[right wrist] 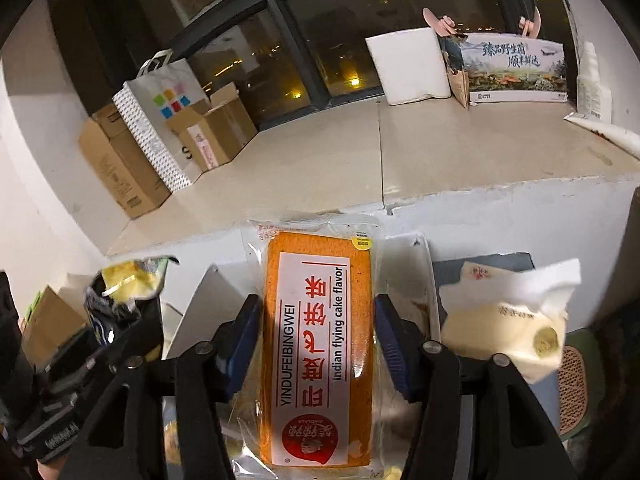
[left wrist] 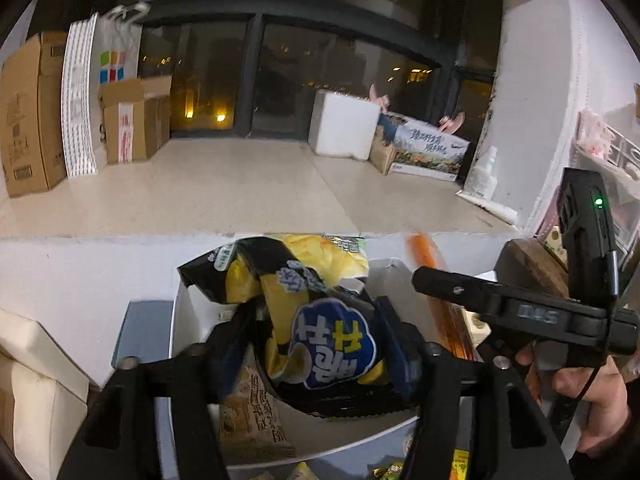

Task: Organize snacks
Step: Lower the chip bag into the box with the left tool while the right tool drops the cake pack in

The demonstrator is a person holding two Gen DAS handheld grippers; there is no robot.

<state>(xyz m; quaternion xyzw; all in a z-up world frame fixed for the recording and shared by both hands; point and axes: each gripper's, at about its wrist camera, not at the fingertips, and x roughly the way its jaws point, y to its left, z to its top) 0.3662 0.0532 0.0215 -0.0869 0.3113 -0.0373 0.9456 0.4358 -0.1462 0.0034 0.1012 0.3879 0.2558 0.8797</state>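
Left hand-held gripper [left wrist: 316, 344]: fingers clamped on a black-and-yellow chip bag [left wrist: 304, 312], held above a white bin [left wrist: 180, 320]. A beige snack packet [left wrist: 252, 412] lies in the bin below it.

Right hand-held gripper [right wrist: 316, 340]: blue pads [right wrist: 244, 344] pinching the sides of an orange cake pack [right wrist: 316, 344] labelled "Indian flying cake flavor", lengthwise between the fingers.

White wrapped pastry [right wrist: 508, 320] sits just right of it.

Both are in front of a white ledge [right wrist: 500, 204]; cardboard boxes [left wrist: 28, 116] and a foam box [left wrist: 344, 124] sit back by the dark window [left wrist: 256, 68].
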